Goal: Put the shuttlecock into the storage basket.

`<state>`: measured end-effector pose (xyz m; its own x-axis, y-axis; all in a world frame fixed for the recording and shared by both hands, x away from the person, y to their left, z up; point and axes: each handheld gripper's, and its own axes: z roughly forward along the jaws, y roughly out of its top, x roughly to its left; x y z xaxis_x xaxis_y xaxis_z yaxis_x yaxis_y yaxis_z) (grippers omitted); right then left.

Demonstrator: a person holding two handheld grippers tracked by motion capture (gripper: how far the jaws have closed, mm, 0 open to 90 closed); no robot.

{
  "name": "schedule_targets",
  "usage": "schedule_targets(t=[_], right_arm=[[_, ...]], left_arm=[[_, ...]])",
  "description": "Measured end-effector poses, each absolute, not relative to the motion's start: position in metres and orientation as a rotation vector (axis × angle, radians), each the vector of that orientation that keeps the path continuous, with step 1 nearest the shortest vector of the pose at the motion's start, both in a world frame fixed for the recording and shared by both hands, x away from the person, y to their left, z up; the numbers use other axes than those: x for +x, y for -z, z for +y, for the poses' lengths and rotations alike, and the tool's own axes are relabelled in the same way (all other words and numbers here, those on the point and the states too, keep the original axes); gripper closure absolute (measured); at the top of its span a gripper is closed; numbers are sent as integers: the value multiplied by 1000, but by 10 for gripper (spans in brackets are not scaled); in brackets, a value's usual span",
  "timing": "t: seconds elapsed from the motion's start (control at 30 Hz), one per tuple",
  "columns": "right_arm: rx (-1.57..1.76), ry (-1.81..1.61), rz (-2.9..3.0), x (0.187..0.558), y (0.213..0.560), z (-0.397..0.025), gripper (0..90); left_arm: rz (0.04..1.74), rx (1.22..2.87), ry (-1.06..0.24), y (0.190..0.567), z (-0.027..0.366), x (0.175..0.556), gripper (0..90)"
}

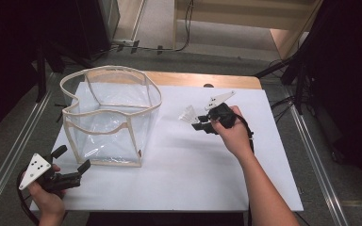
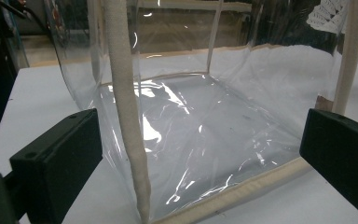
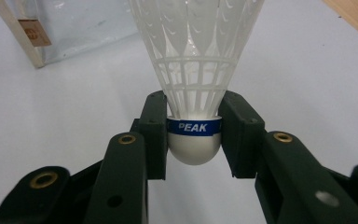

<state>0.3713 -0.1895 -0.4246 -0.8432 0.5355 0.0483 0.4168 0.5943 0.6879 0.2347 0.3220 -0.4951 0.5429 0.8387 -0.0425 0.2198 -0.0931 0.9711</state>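
Item one: your right claw (image 1: 201, 122), held above the white table (image 1: 179, 183) toward its far right, jaws clamped on the rounded white cork of a plastic shuttlecock (image 3: 195, 74). The jaws press both sides of the cork at its blue band (lettered "PEAK"), and the white skirt fans away from the claw toward the bag; in the high view the shuttlecock (image 1: 188, 114) sits at the claw's left tip. Item two: a clear plastic bag (image 1: 109, 117) with cream fabric trim, standing upright and open-topped on the left half of the table, well apart from the shuttlecock. Item three: your left claw (image 1: 71, 158), at the near left corner of the table, jaws spread wide and holding nothing, pointing at the bag's near corner, where a cream edge strip (image 2: 127, 116) runs up between the jaws.
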Motion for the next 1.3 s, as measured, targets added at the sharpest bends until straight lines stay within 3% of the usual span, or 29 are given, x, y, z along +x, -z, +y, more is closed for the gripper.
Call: schedule_targets(t=[1.3], right_arm=[[798, -1205, 2560, 368, 385, -187, 626]], left_arm=[[917, 1617, -664, 495, 322, 235, 0]])
